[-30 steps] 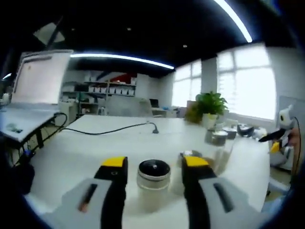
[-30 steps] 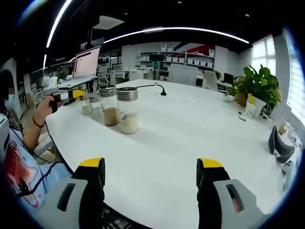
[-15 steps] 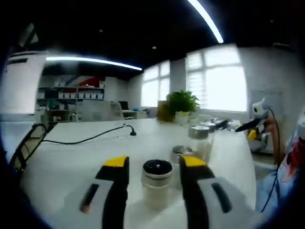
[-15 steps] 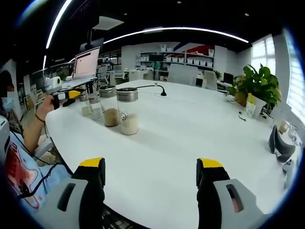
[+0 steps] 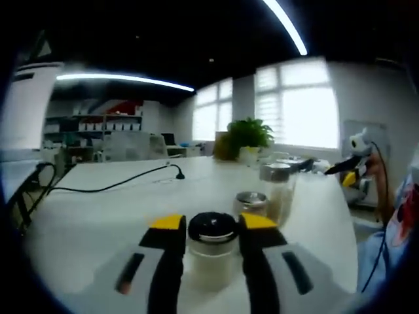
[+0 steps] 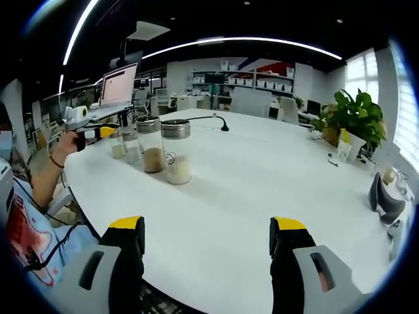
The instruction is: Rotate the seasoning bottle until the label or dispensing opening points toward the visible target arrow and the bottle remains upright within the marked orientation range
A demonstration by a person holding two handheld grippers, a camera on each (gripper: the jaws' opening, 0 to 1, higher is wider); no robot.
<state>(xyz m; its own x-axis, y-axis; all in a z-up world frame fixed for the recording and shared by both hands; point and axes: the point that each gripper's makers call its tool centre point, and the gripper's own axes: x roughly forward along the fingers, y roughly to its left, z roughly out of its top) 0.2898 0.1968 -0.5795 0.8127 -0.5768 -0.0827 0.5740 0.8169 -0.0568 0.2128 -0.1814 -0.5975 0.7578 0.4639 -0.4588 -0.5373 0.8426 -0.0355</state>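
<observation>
Two views are showing a white table. At the left gripper view's lower centre, the left hand-held gripper is clamping a small upright seasoning bottle. The right hand-held gripper is hovering wide apart, gripping nothing.

Four bottles stand in a row on the table (left side), a plant far right.

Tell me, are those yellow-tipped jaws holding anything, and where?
The left gripper clasps the small seasoning bottle just under its dark cap. The right gripper holds nothing.
</observation>
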